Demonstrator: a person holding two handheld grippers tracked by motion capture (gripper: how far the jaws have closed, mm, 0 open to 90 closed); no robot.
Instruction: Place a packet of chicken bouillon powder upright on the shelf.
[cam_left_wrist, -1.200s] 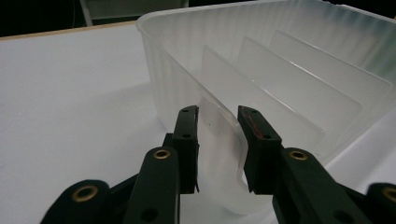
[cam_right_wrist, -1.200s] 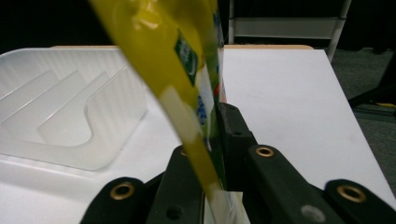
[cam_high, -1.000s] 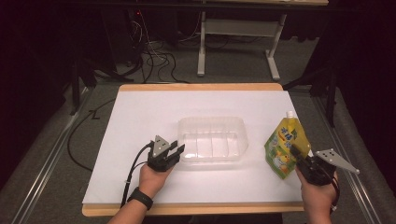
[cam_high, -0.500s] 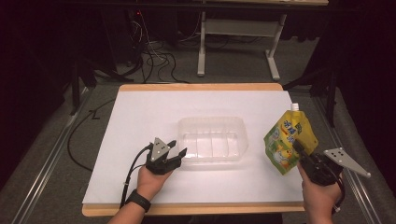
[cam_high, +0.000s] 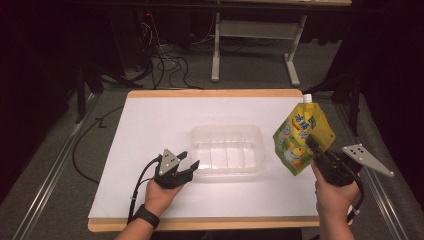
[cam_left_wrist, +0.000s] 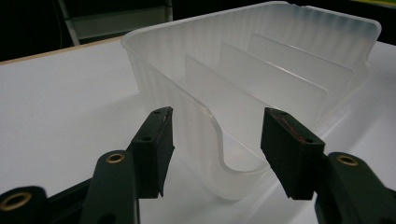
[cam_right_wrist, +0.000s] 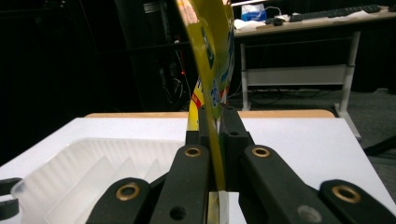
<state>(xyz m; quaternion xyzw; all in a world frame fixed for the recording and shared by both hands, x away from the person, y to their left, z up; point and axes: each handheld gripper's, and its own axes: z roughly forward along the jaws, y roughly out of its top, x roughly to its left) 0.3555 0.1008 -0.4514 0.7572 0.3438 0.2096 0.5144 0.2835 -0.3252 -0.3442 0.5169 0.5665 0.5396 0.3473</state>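
A yellow-green spouted drink pouch (cam_high: 300, 137) with a white cap hangs above the table's right side, held upright and off the surface. My right gripper (cam_high: 314, 146) is shut on its lower edge; in the right gripper view the pouch (cam_right_wrist: 210, 56) rises edge-on from between the closed jaws. A clear plastic bin (cam_high: 227, 150) with inner dividers sits mid-table. My left gripper (cam_high: 187, 160) rests open at the bin's near left corner. In the left gripper view the bin's rim (cam_left_wrist: 219, 154) lies between the two spread pads (cam_left_wrist: 161, 140), apart from both.
A white sheet (cam_high: 150, 130) covers the wooden table (cam_high: 210, 93). Cables lie on the floor beyond the far edge, near a white desk frame (cam_high: 255, 30). The left gripper's cable trails off the table's near left. Open surface lies left of and behind the bin.
My right gripper has lifted the pouch higher and a little to the right, standing it more upright. The left gripper and the bin have stayed put.
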